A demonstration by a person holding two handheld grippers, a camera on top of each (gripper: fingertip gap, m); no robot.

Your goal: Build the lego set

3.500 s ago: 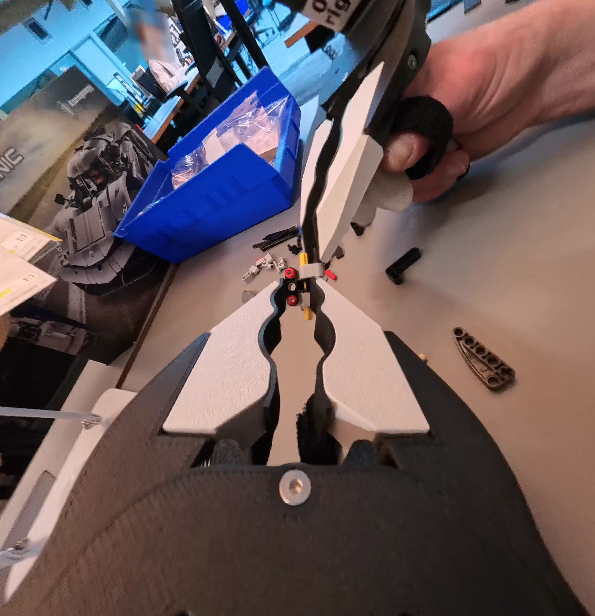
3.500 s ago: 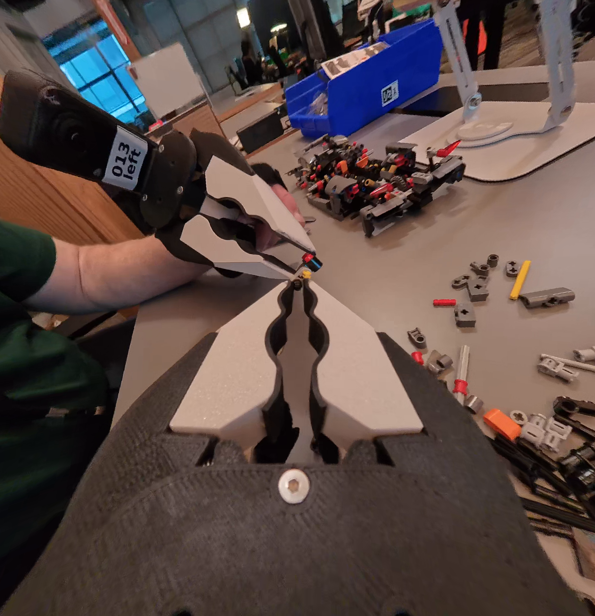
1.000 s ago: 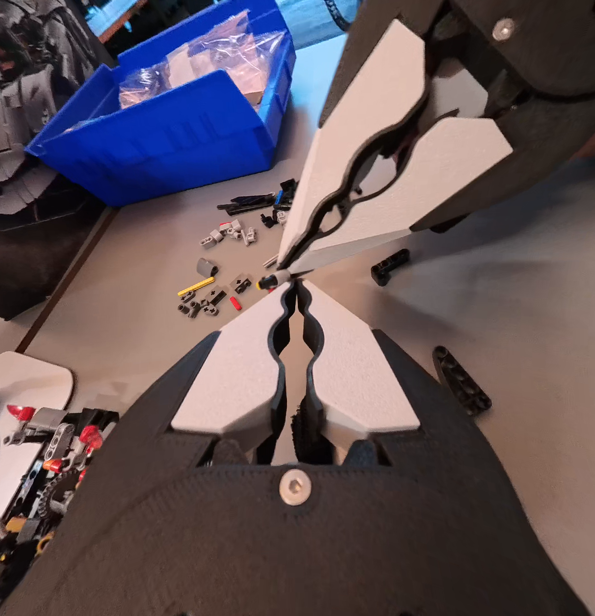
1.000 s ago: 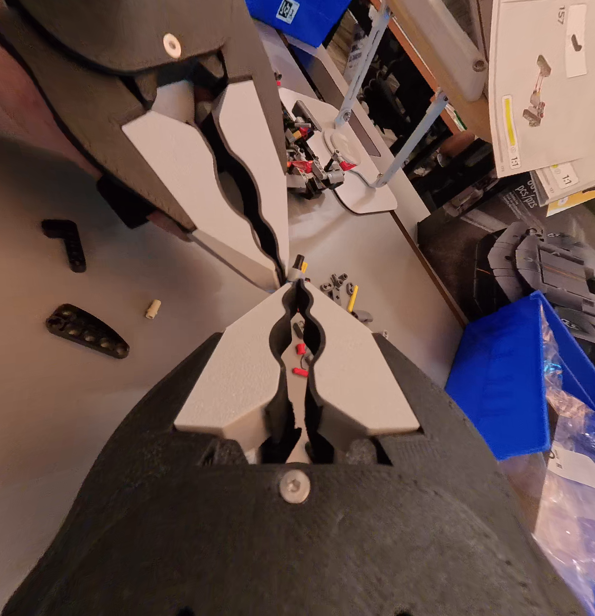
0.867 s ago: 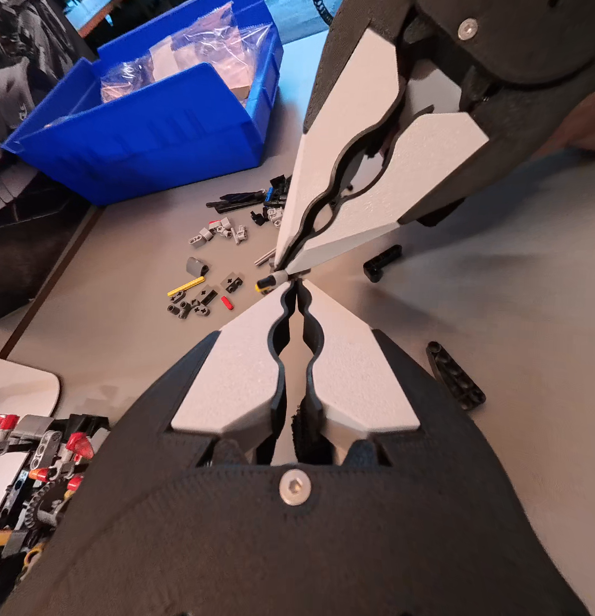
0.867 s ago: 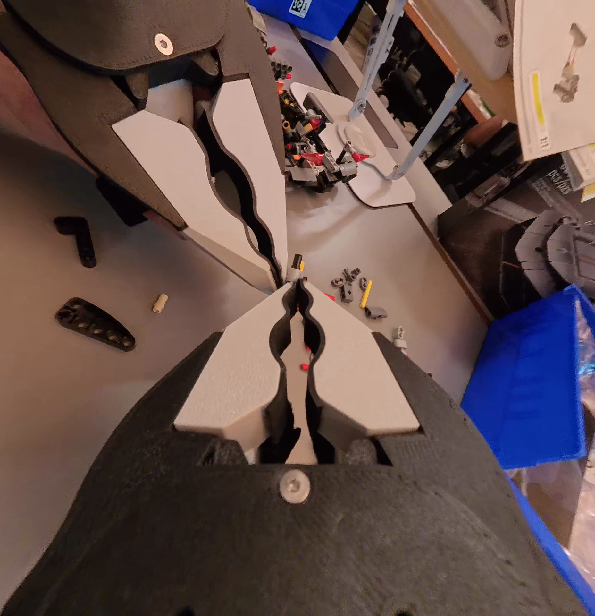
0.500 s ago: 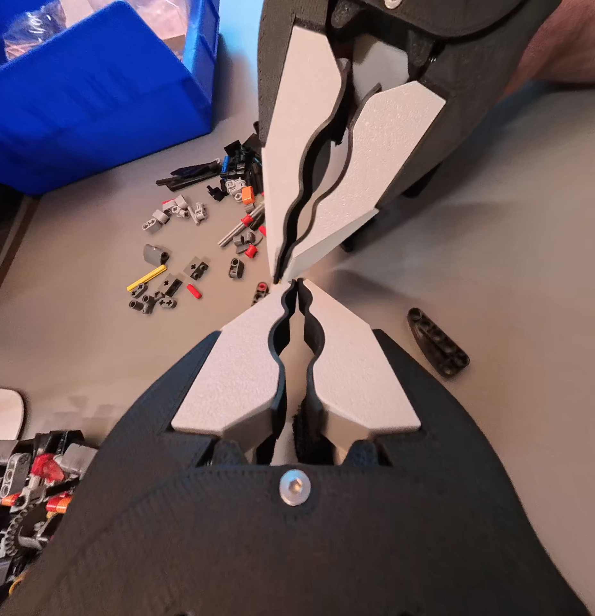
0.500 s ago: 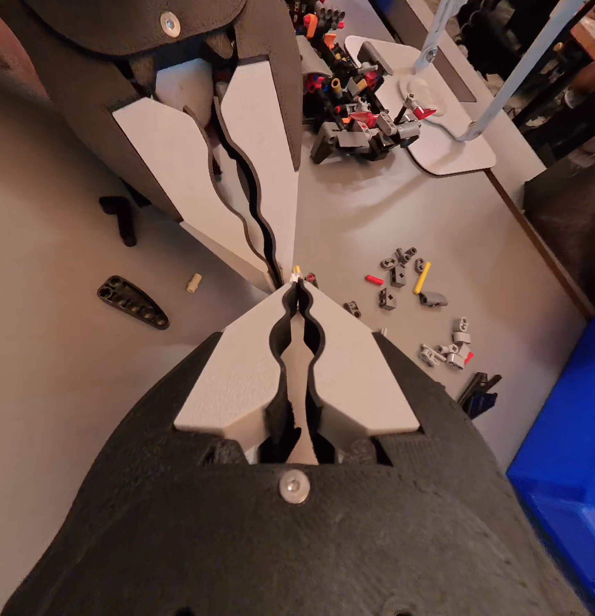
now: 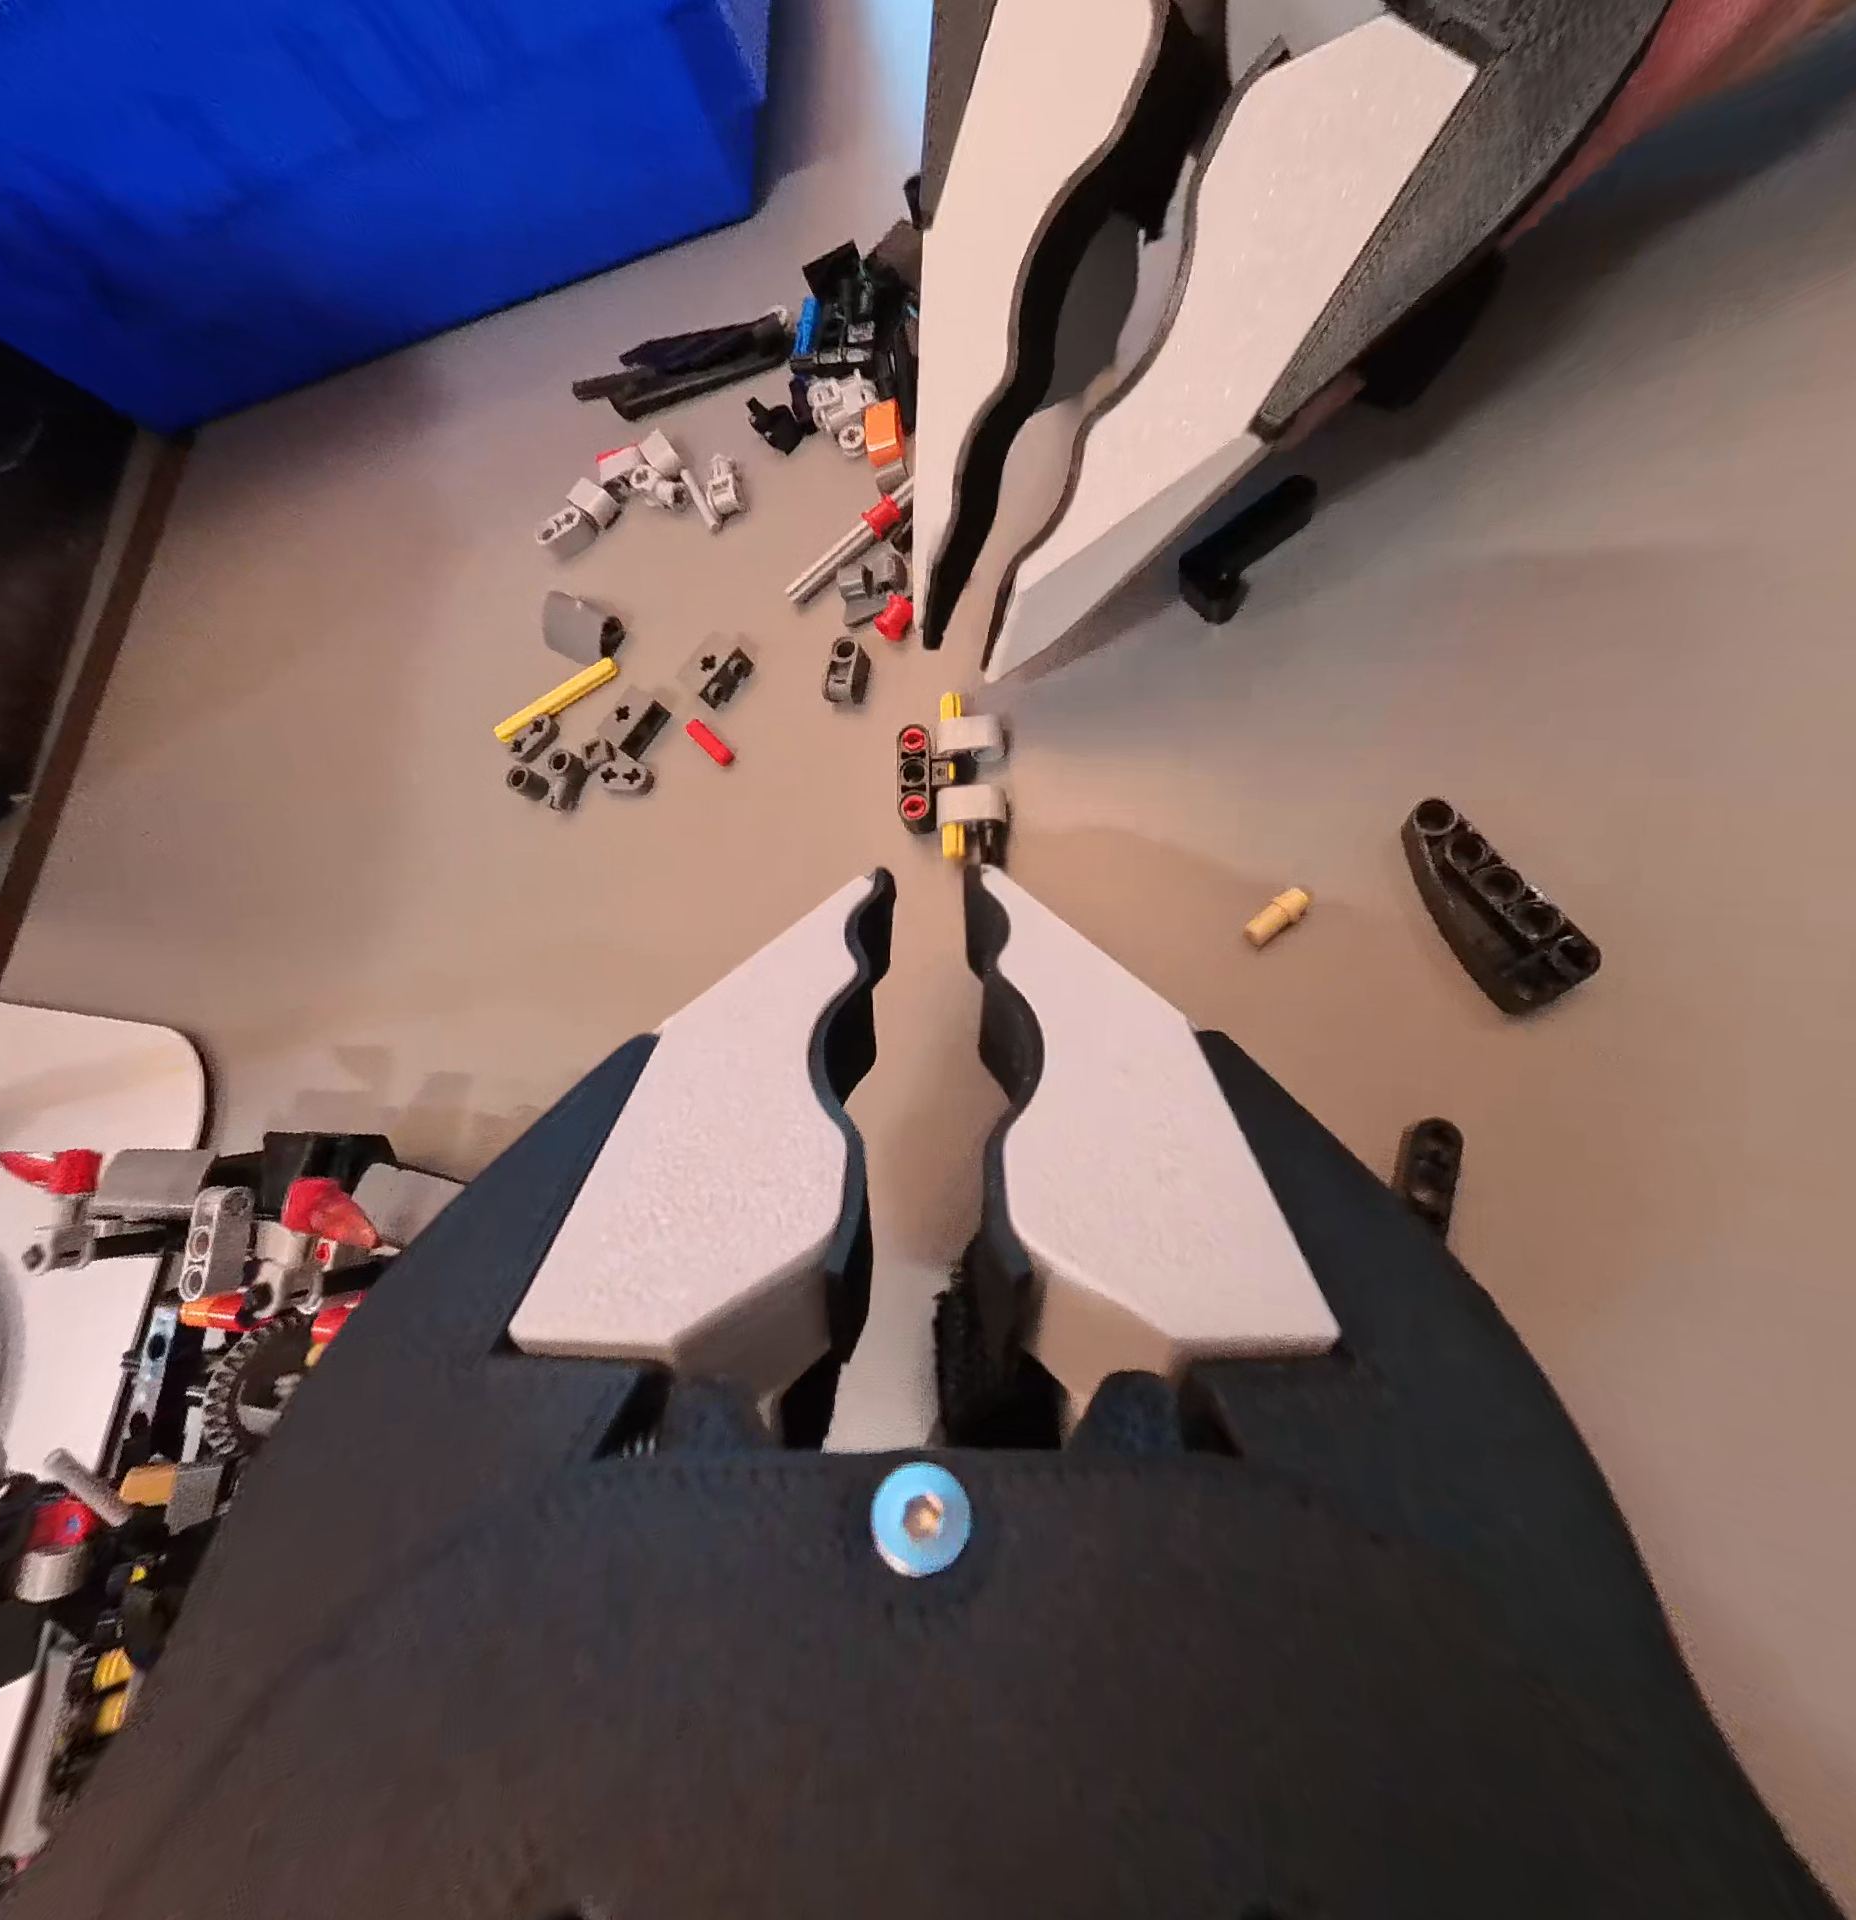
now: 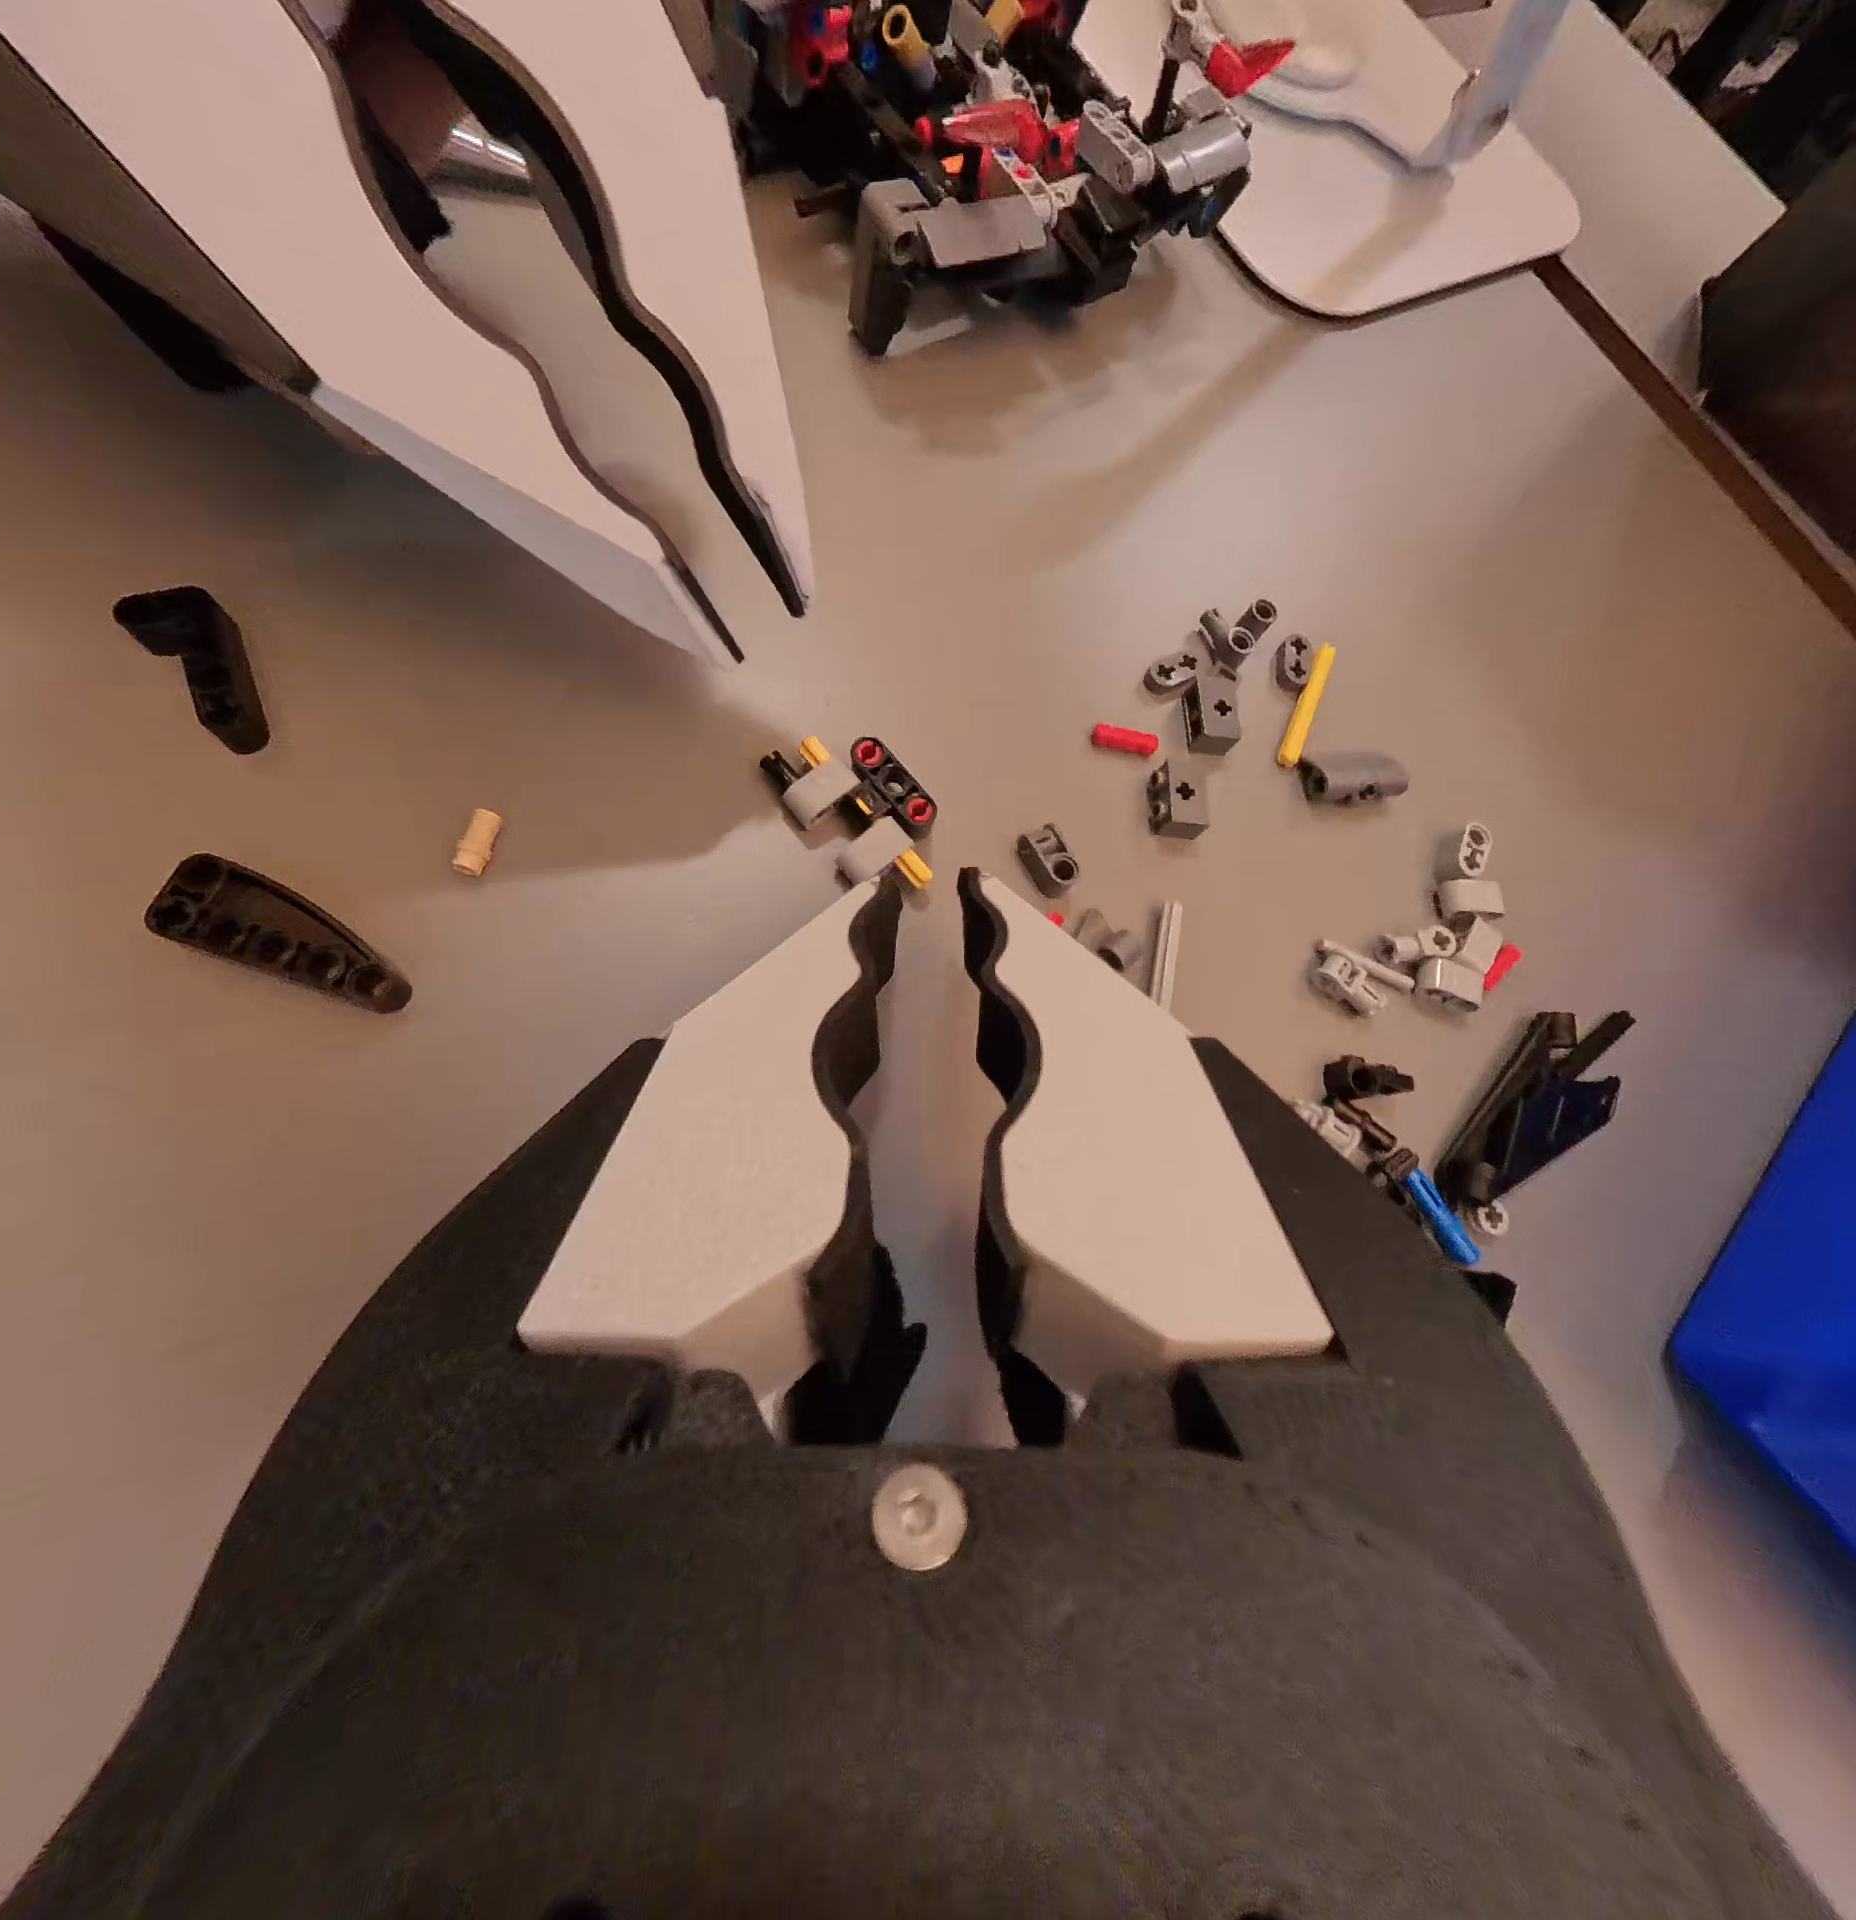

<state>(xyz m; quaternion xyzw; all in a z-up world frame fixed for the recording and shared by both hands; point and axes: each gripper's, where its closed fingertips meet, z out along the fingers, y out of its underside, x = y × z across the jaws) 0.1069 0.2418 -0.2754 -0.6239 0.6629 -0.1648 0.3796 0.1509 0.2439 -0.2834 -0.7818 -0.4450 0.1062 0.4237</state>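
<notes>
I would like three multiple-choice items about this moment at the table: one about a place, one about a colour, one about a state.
1. Where is the small sub-assembly?
A. On the table between the two grippers
B. Inside the blue bin
C. Held in the right gripper

2. What colour is the loose long axle among the grey connectors?
A. Green
B. Yellow
C. White

3. How do the jaws of the left gripper stand?
A. Shut on a pin
B. Shut on nothing
C. Apart, holding nothing

Answers: 1 A, it lies on the bare table between the two sets of tips. 2 B, the thin rod beside the grey pieces is yellow. 3 C, table shows through the gap between the tips.
</notes>
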